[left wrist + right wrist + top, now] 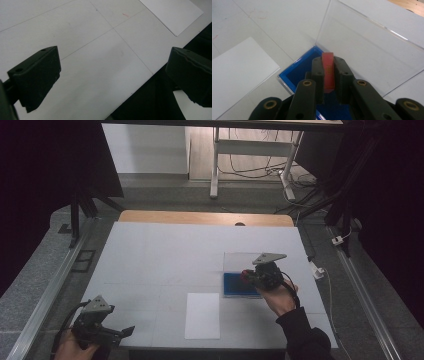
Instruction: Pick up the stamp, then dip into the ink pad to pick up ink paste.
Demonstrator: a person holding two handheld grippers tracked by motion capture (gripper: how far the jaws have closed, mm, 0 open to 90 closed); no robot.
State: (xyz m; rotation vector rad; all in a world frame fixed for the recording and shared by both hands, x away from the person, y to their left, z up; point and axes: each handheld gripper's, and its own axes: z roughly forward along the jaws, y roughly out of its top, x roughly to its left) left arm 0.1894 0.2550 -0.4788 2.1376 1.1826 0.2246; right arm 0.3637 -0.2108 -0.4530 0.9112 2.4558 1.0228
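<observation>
Red stamp (328, 72) sits clamped in our right gripper (328, 75) over the blue ink pad (299, 72), beside the white paper (202, 315). Our left gripper (112, 75) gapes empty near the table (150, 255) edge. If we tilt, we risk a smudged print.

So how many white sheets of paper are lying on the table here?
1. The sheet of paper lies flat near the table's front edge, just left of the blue ink pad in its open clear case. None seems hidden, though the hands cover small patches.
</observation>
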